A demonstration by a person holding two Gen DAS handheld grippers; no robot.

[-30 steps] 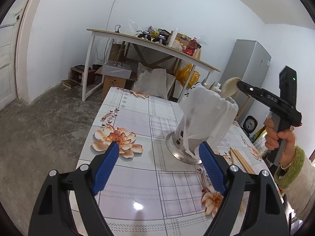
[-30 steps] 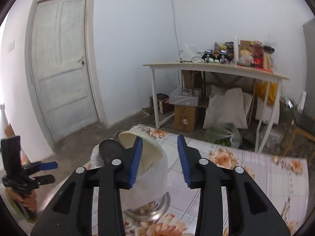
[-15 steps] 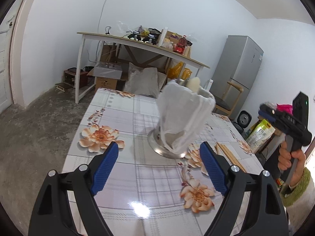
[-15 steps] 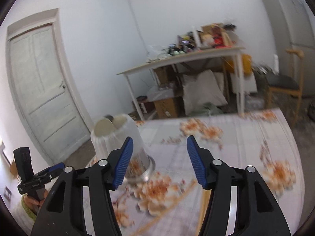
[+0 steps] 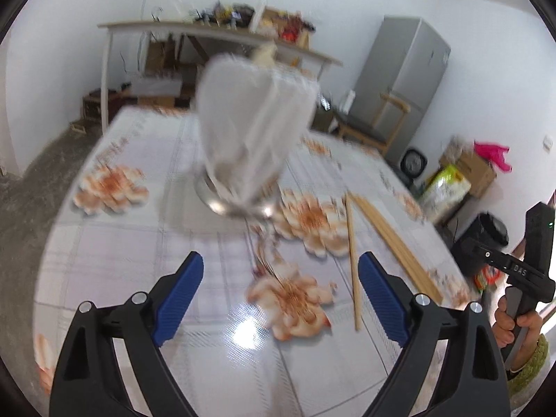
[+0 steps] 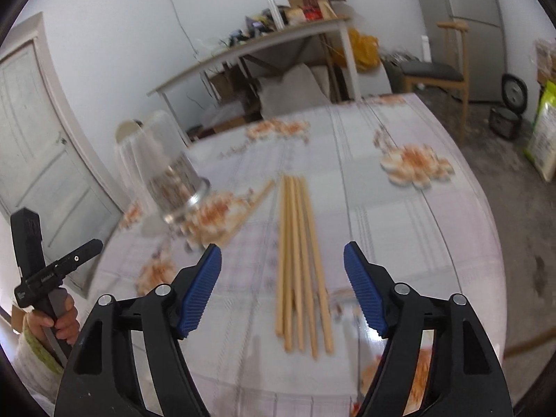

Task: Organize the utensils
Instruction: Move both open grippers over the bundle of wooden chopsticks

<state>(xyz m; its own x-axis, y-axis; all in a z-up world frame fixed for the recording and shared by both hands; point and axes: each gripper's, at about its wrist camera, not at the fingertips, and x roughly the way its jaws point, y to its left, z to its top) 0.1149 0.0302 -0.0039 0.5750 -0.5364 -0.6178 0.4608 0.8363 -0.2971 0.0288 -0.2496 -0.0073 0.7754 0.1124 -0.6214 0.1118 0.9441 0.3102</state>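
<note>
The right gripper (image 6: 282, 286) is seen with its ribbed blue pads spread wide, the jaws having just been opening, and nothing is pinched. The bundle of chopsticks (image 6: 300, 260) (pale, slender wooden sticks) is lined up between the pads but lies flat on the table (image 6: 417, 229) beneath, untouched. The left gripper (image 5: 280, 297) is likewise spread, having just been opening, and empty. Beyond the chopsticks stands the utensil holder (image 5: 248, 139), a metal-based cup wrapped in white film; one stray chopstick (image 5: 351, 264) lies between holder and bundle. The glossy tablecloth is printed with orange flowers.
</note>
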